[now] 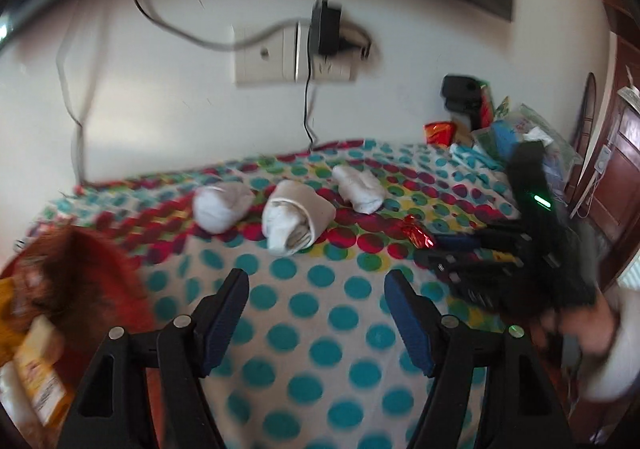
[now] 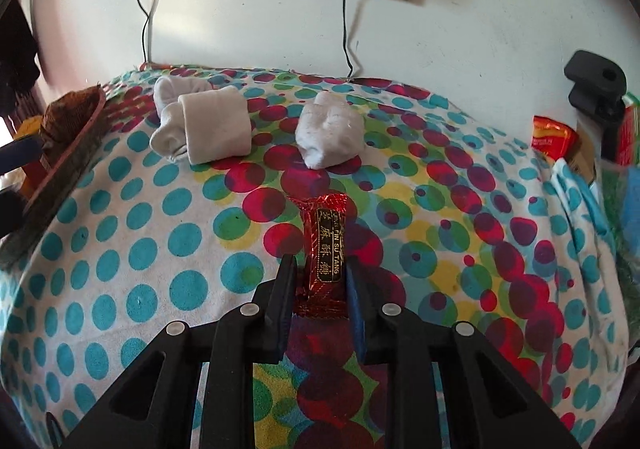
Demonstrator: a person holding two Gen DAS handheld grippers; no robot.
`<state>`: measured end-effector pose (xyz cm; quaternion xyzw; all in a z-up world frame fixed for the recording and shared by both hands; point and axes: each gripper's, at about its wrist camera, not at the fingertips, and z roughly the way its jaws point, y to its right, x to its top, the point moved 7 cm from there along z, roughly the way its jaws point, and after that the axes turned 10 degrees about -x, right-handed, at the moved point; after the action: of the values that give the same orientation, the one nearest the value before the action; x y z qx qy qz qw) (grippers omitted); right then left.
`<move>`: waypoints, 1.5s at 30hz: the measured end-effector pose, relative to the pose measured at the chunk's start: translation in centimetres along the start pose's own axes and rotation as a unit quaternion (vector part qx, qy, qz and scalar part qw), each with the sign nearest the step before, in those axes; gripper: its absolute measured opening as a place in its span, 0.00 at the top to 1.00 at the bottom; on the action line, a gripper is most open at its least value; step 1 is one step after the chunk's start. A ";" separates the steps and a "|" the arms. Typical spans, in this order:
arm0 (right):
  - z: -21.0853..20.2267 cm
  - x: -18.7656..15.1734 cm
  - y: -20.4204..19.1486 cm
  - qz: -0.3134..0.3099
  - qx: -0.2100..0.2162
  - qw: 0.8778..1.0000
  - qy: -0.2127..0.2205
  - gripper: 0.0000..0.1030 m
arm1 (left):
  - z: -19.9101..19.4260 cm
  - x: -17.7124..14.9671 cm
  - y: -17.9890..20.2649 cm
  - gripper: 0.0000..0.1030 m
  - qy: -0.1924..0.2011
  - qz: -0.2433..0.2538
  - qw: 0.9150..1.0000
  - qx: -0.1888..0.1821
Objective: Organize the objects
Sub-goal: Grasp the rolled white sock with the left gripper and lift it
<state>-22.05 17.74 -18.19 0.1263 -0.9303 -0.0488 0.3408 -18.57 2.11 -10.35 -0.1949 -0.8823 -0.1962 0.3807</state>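
Two grippers in play. My right gripper (image 2: pixel 320 269) is closed on the red candy (image 2: pixel 323 249), pads pressing its long sides near the lower end; the candy lies on the dotted cloth (image 2: pixel 120 249), mid-table, pointing toward the wall. My left gripper (image 1: pixel 316 301) stands wide, nothing between its jaws, over bare cloth at the near side.

Handling, as I judge it: the candy is light, with a crinkly foil wrapper, slick and easily crushed. A gentle hold across the filled middle, not the flat crimped ends, should serve best. The three rolled socks (image 1: pixel 296 217) behind it look soft and springy; take each across the roll's waist.

Room: open cloth to the left of the candy and toward me. A brown basket (image 2: pixel 68 137) sits at the left edge, probably the drop point. Clutter crowds the right edge, with cables hanging along the wall behind. In the left view, the right gripper sits just beside the candy's spot, so crossing paths is a risk.
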 end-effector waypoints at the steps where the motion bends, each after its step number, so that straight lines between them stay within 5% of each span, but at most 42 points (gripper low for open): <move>1: 0.0 0.0 0.1 0.003 0.004 1.000 -0.001 0.77 | 1.2 0.5 -0.3 0.30 -0.009 -0.011 1.000 -0.006; 11: 0.0 -0.2 0.0 0.007 0.012 1.000 -0.002 0.75 | 8.9 3.4 -5.1 0.30 -0.041 -0.121 0.992 -0.015; 17: -0.1 -0.3 0.0 0.006 0.011 1.000 -0.002 0.75 | 10.8 2.8 -5.2 0.32 -0.045 -0.127 0.991 -0.016; 19: -0.1 -0.3 0.0 0.006 0.012 1.000 -0.002 0.75 | 10.9 2.9 -4.7 0.63 -0.050 -0.096 0.994 0.000; 21: -0.2 -0.3 0.0 0.006 0.011 1.000 -0.002 0.75 | 10.8 2.9 -4.3 0.69 -0.055 -0.078 0.995 0.012; 38: -0.3 -0.2 0.2 0.007 0.006 1.000 -0.002 0.73 | 5.8 -1.0 -1.8 0.70 -0.054 -0.056 0.994 0.075; 45: -0.3 -0.2 0.4 0.010 0.011 1.000 -0.003 0.72 | 4.3 -2.0 -2.2 0.70 -0.035 -0.086 0.991 0.092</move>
<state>-21.77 18.16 -17.98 0.1206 -0.9331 -0.0353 0.3370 -20.94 1.98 -15.06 -0.0890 -0.9229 -0.1391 0.3479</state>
